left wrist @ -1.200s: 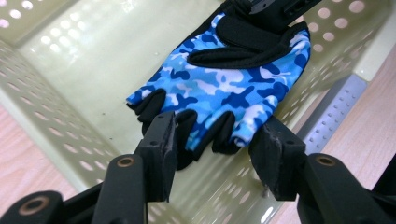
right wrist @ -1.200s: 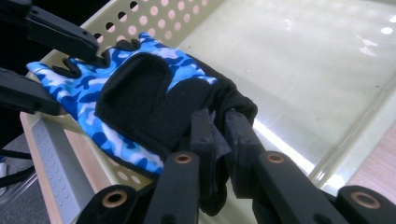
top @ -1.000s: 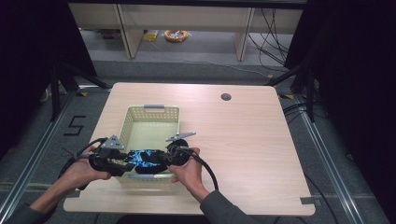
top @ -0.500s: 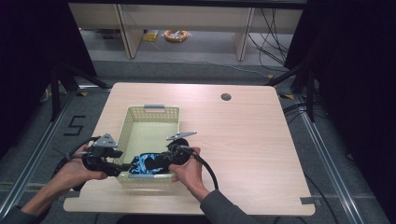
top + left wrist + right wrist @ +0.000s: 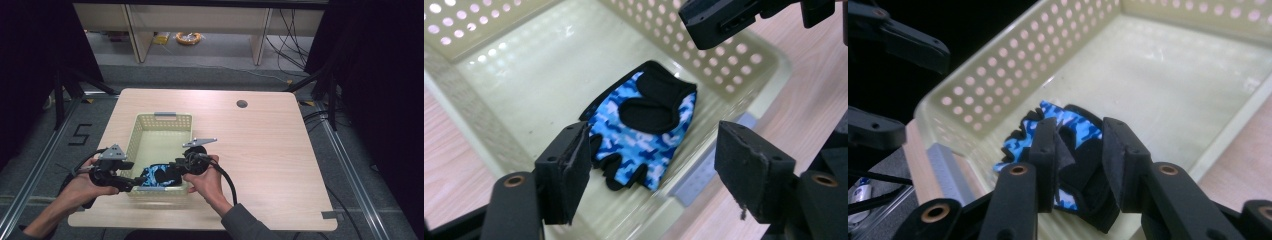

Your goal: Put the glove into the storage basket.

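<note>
Glove (image 5: 644, 125): matt cloth, blue camouflage print. Basket (image 5: 162, 122): perforated glossy plastic. Surface (image 5: 270, 150): smooth wood-grain. Jaws: black, matt padding.

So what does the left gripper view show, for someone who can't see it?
A blue camouflage fingerless glove lies flat in a pale yellow basket. The left gripper has its jaws open above it, touching nothing.

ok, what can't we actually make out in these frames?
- Right gripper view: whether the pads still press the glove; the jaws, just opening, cover its middle.
- High view: glove half hidden behind both grippers and the basket wall.
- Left gripper view: basket's far end cut off by the top edge; right gripper's tips cut off too.
- High view: yellow thing on the floor, too small to name.
</note>
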